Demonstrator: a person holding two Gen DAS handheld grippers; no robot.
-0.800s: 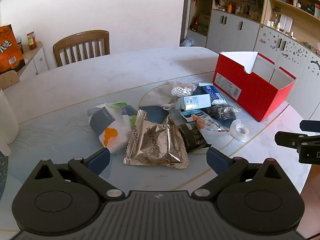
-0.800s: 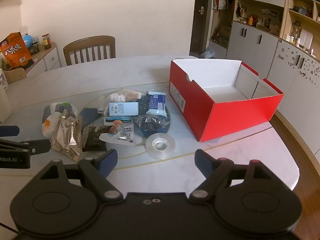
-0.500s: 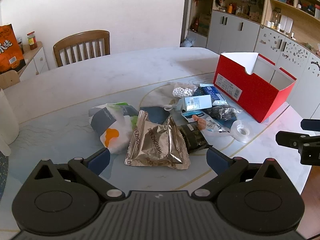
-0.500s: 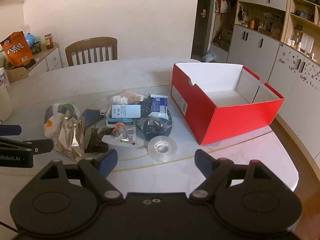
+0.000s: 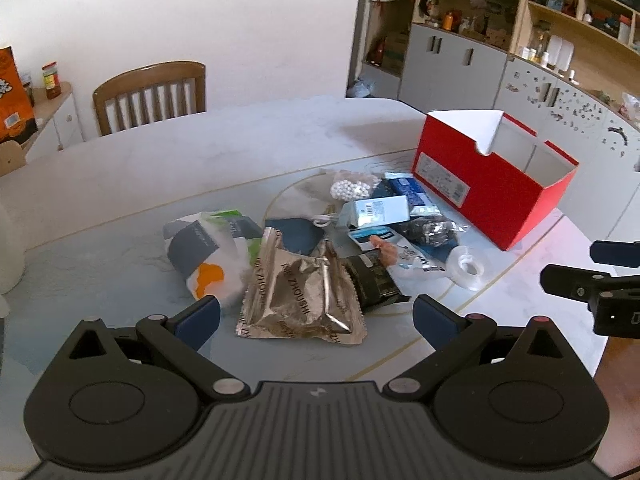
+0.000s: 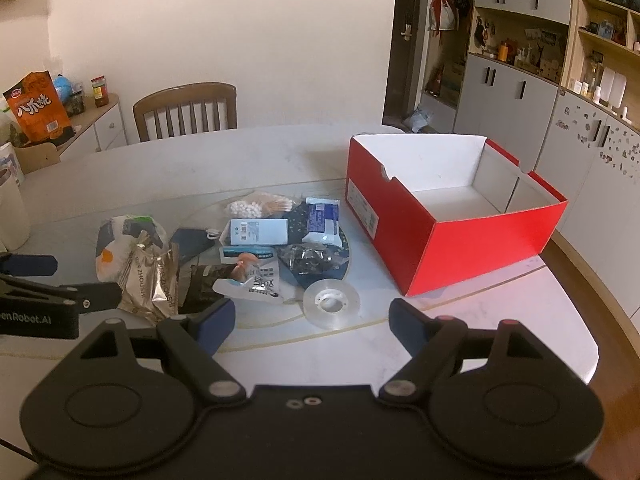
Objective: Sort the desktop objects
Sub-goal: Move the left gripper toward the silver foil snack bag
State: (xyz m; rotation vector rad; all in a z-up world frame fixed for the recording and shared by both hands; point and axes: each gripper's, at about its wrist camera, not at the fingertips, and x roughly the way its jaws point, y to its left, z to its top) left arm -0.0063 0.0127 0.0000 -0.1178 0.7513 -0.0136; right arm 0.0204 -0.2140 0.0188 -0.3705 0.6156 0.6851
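A pile of small items lies on the marble table: a silver foil packet [image 5: 300,296] [image 6: 150,282], a white-and-orange bag [image 5: 208,252], a pale blue box [image 5: 376,210] [image 6: 258,232], a bag of white beads [image 5: 350,189] and a clear tape roll [image 5: 466,266] [image 6: 331,299]. An empty red box [image 5: 480,196] [image 6: 472,236] stands to their right. My left gripper [image 5: 316,314] is open just before the foil packet. My right gripper [image 6: 310,318] is open just before the tape roll. Both hold nothing.
A wooden chair [image 5: 150,96] stands at the table's far side. A low cabinet with an orange snack bag [image 6: 38,110] is at the far left. Grey cupboards [image 6: 516,108] line the right wall. The table's edge [image 6: 576,320] curves off at the right.
Both grippers have drawn back and risen slightly, so the pile and the red box sit a little farther off. Nothing on the table has moved.
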